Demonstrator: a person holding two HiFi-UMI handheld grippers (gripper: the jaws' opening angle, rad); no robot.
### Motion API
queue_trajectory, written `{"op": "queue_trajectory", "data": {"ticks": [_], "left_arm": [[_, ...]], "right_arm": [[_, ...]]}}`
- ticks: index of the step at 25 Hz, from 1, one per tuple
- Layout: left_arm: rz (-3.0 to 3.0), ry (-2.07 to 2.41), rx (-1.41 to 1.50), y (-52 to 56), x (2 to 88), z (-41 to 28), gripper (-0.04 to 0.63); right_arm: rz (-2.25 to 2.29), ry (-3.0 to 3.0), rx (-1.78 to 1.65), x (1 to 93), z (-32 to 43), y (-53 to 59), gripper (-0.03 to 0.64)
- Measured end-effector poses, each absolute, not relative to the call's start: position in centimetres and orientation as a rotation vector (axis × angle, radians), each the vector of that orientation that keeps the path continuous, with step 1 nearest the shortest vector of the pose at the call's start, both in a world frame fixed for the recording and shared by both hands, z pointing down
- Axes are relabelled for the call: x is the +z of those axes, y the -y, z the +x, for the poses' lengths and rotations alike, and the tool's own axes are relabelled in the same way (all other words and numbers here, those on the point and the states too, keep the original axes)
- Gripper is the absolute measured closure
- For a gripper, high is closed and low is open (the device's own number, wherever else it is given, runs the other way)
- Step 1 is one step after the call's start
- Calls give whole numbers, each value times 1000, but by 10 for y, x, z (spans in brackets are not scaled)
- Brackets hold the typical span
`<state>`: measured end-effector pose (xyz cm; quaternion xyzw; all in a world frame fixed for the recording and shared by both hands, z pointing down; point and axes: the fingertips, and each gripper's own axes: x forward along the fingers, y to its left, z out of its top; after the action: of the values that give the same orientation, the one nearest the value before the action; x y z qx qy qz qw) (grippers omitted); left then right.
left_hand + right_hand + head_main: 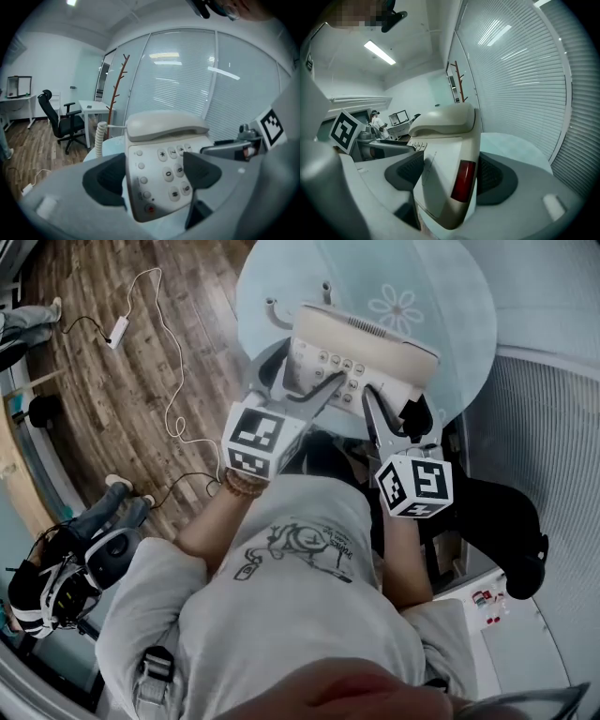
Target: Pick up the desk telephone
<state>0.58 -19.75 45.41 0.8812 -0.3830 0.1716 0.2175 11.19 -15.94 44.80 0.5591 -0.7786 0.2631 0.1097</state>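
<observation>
desk telephone (361,357) held between both grippers over the round pale table (450,315), at the table's near edge; right gripper view shows the tabletop below and beyond it, so it looks clear of the surface. handset (166,124) seated on its cradle at the far end. coiled cord (99,138) hangs off the left side.

left gripper (154,173): jaws part-way open, closed on the phone's near left corner, one pad on the side edge, the other over the keypad.

right gripper (450,176): jaws about as wide, clamped on the near right edge, pads either side of the body by the red panel (463,180).

phone tilted, keypad facing up toward the person.

background, left gripper view: office chair (61,119), coat stand (119,89).
</observation>
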Motion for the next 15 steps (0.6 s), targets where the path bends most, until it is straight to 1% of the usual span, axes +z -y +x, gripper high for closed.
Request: {"op": "queue_trajectory", "data": {"ticks": [15], "left_arm": [[2564,1149,349,188,336,0,213]], "right_arm": [[1731,2394,555,329,107,153,284]]}}
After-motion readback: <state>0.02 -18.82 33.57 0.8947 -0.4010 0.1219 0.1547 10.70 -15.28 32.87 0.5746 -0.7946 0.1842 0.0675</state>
